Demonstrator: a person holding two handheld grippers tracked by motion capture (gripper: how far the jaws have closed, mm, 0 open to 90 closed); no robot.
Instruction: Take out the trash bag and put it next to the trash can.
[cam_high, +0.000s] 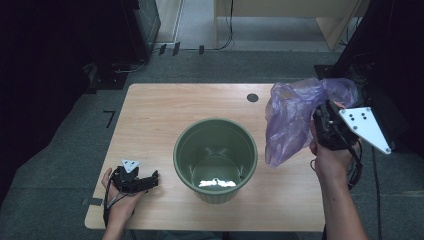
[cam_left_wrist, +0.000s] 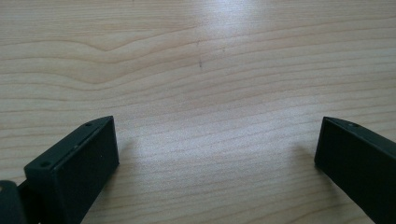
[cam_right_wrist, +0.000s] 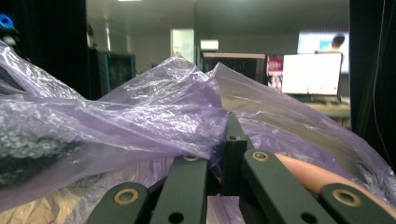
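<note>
A round green bin (cam_high: 215, 159) stands upright in the middle of the wooden table (cam_high: 160, 110), its inside bare. To its right my right gripper (cam_high: 320, 120) hangs above the table, shut on a crumpled purple plastic bag (cam_high: 292, 120) that droops toward the bin's right rim. Up close, the purple bag (cam_right_wrist: 154, 116) is pinched between the jaws of the right gripper (cam_right_wrist: 224, 140), with a fingertip (cam_right_wrist: 308, 175) beside them. My left gripper (cam_high: 150, 180) rests on the table at the front left. Its jaws stand wide apart over bare wood (cam_left_wrist: 210, 93).
A dark cable hole (cam_high: 252, 97) sits in the table's far edge. Black equipment and cables (cam_high: 120, 65) lie on the grey floor at the back left, and a wooden furniture leg (cam_high: 216, 25) stands behind the table. A dark stand (cam_high: 370, 50) rises at the right.
</note>
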